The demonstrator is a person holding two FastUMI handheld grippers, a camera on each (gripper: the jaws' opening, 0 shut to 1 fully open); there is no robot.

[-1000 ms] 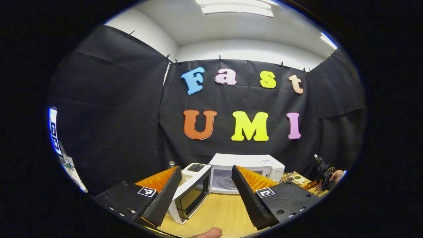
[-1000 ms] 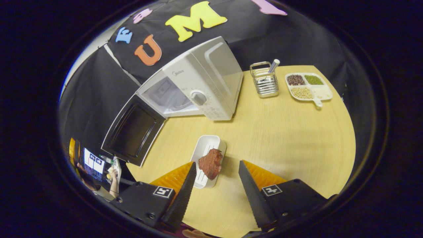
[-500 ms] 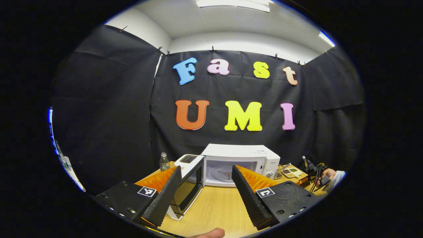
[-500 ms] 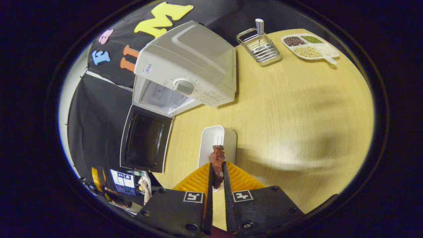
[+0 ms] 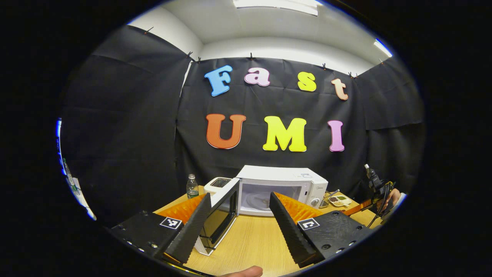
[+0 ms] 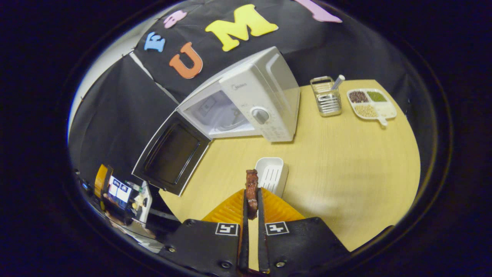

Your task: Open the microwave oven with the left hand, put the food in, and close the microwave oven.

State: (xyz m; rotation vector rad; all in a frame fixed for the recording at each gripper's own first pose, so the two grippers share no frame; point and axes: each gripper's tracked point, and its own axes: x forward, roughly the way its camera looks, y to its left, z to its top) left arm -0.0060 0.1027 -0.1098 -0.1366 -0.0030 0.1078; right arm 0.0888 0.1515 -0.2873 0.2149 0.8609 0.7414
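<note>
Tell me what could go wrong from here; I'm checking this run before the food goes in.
1. The right gripper pinches the thin reddish-brown piece of meat by its lower end only, so it might slip out above the light wooden table.
2. The white microwave oven's dark-windowed door juts over the table edge; the swing toward the cavity could clip it.

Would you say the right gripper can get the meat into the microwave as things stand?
Probably yes: the door is swung wide, the cavity looks bare, and the right gripper grips the meat above the tray with bare table between.
</note>
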